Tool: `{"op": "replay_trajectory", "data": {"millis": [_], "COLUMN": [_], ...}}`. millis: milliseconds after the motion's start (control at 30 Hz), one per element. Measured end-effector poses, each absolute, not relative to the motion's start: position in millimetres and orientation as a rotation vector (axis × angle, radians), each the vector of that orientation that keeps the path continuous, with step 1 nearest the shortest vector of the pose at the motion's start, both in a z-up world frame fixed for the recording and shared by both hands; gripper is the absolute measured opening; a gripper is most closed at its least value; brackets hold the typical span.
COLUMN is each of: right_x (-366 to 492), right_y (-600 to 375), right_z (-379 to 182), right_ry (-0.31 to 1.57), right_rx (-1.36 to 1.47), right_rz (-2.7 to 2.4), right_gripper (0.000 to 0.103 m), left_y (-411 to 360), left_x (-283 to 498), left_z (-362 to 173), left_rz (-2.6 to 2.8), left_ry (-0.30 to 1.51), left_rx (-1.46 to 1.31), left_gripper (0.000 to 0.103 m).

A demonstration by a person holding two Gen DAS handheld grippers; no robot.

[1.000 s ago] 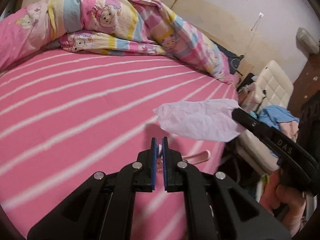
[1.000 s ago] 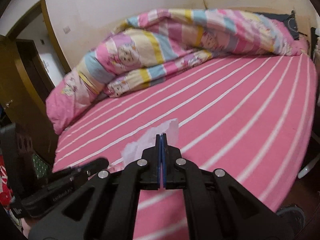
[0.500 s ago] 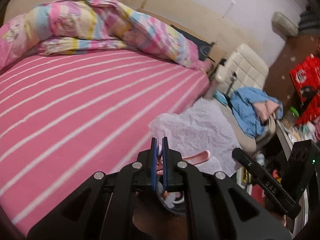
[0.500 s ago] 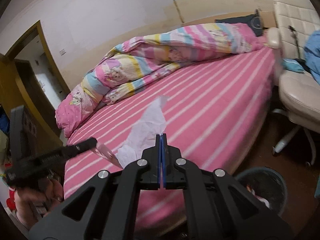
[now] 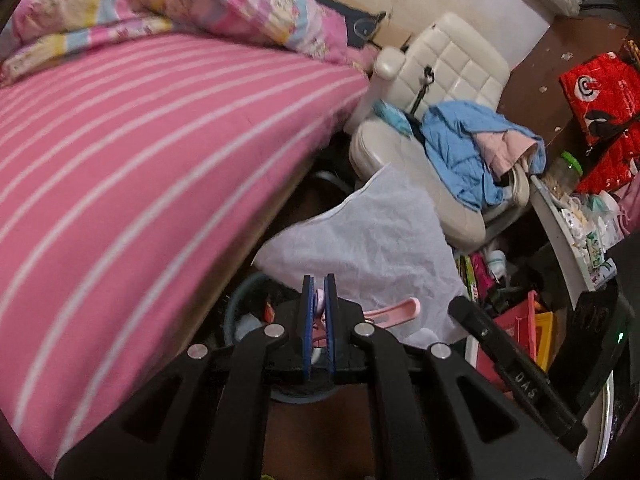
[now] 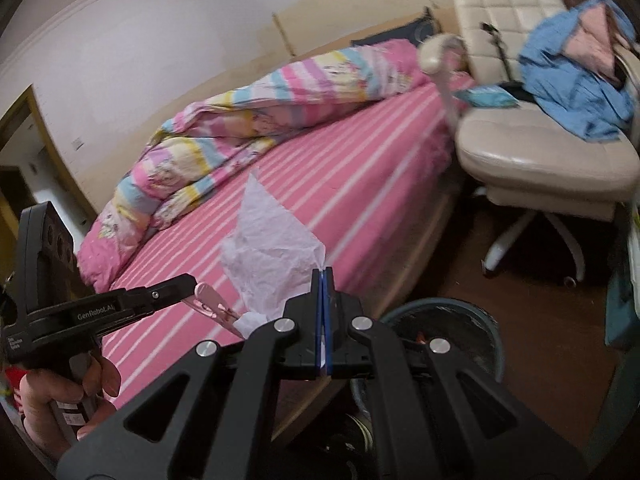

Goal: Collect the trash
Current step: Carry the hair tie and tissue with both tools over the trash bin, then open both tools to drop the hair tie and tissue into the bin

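Note:
My right gripper [image 6: 322, 276] is shut on a corner of a crumpled white tissue [image 6: 272, 252], held in the air beside the bed; the tissue also shows in the left wrist view [image 5: 372, 236]. My left gripper [image 5: 319, 284] is shut on a pink plastic clip-like piece [image 5: 394, 309], seen from the right wrist view [image 6: 212, 300] just left of the tissue. A dark round trash bin [image 6: 444, 320] stands on the floor below both grippers; its rim shows in the left wrist view [image 5: 240, 300].
The pink striped bed [image 5: 120, 160] with a rolled quilt [image 6: 248, 120] lies to the left. A cream office chair [image 6: 536, 148] with blue clothes [image 5: 464, 148] stands to the right. Red boxes [image 5: 600, 96] and floor clutter [image 5: 520, 320] lie at far right.
Both grippers have swung away from over the bed toward its edge and lower, carrying the tissue and the pink piece. The bin and chair have come into view.

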State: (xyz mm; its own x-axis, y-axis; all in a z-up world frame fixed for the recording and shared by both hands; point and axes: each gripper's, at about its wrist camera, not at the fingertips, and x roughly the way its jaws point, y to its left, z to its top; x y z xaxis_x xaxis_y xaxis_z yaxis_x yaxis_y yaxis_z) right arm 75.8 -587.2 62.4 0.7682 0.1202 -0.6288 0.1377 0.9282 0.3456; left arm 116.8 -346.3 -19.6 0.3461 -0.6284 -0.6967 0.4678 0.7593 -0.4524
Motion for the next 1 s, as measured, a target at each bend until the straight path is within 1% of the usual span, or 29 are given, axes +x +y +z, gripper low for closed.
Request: {"op": "replay_trajectory", "data": {"millis": [233, 367, 533, 633, 767, 1000], "right_x": [68.3, 69.1, 71.4, 74.0, 79.3, 84.5], "right_y": [-631.5, -649.8, -670.8, -676.2, -687.1, -697.6], "right_z": [36.8, 16.1, -17.7, -28.8, -46.5, -75.9], "right_ry": [0.767, 0.808, 0.884, 0.913, 0.954, 1.017], "right_rx": [0.425, 0.443, 0.478, 0.483, 0.483, 0.488], "right_rz": [-0.087, -0.115, -0.143, -0.153, -0.166, -0.186], "right_gripper": [0.001, 0.001, 0.001, 0.001, 0.001, 0.001], "left_y": [-379.9, -397.1, -423.4, -442.0, -450.0, -450.5], "left_x": [129.5, 137.9, 148.0, 154.6, 162.6, 173.9], "left_z": [-63.3, -101.3, -123.0, -141.5, -167.7, -188.9], "left_rz": [-0.735, -0.752, -0.761, -0.782, -0.762, -0.736], "left_ry": [1.095, 1.192, 1.244, 1.281, 1.348, 1.408], "left_rx": [-0.209, -0.215, -0.142, -0.098, -0.072, -0.101], "left_gripper": [0.005, 0.005, 0.005, 0.005, 0.005, 0.006]}}
